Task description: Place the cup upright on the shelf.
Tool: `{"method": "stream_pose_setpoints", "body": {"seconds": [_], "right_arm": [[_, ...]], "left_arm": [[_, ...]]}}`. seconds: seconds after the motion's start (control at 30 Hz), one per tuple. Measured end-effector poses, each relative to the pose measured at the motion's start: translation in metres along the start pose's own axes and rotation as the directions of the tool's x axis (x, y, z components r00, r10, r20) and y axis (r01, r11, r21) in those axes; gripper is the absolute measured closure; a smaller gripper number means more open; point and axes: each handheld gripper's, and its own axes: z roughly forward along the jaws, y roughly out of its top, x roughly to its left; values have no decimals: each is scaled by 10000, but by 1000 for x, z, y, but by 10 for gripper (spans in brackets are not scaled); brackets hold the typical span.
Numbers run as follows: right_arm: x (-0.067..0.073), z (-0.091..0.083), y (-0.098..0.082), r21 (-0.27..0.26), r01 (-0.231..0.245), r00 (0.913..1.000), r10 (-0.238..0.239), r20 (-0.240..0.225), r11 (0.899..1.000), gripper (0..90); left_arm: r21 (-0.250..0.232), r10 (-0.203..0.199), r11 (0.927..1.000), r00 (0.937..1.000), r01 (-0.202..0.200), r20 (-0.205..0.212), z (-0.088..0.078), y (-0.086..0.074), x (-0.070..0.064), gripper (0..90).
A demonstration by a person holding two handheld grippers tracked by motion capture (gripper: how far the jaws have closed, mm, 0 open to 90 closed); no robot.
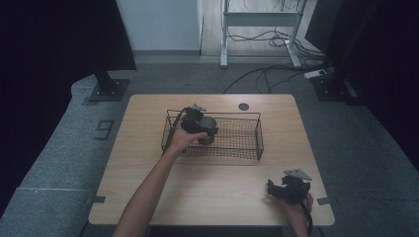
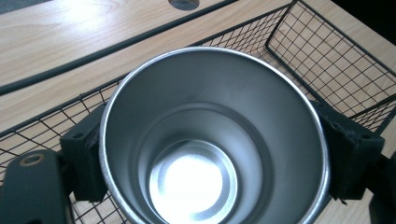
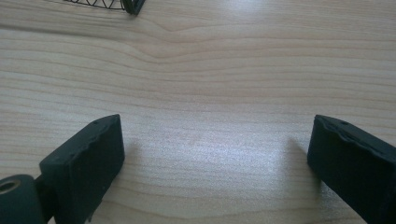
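The left gripper (image 1: 202,132) is holding the steel cup (image 2: 212,140), jaws clamped on its sides, inside the wire basket (image 1: 247,154). Release is pending. The right gripper (image 1: 288,189) is idling near the basket, jaws apart.

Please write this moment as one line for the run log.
left gripper: shut on shiny steel cup, over black wire basket | right gripper: open, holding nothing, above light wooden table

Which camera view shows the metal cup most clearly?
The left gripper view: the metal cup is close, its open mouth and shiny bottom visible, clamped between the black pads. The high view shows it small and dark inside the wire basket, partly behind the left gripper.
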Motion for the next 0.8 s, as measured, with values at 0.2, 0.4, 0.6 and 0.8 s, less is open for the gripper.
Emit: {"method": "stream_pose_setpoints", "body": {"seconds": [0.2, 0.4, 0.6, 0.8], "right_arm": [[0, 0, 0, -3, 4, 10000, -4, 1, 10000, 38], [0, 0, 0, -4, 6, 10000, -6, 1, 10000, 38], [0, 0, 0, -3, 2, 10000, -2, -1, 10000, 38], [0, 0, 0, -2, 3, 10000, -3, 0, 10000, 38]], "left_arm": [[135, -52, 9999, 10000, 52, -12, 7, -4, 2, 143], [326, 47, 9995, 10000, -46, -24, 14, -6, 2, 143], [503, 53, 9987, 10000, -55, 31, 20, -7, 1, 143], [812, -29, 9967, 10000, 30, -6, 27, -9, 3, 142]]}}
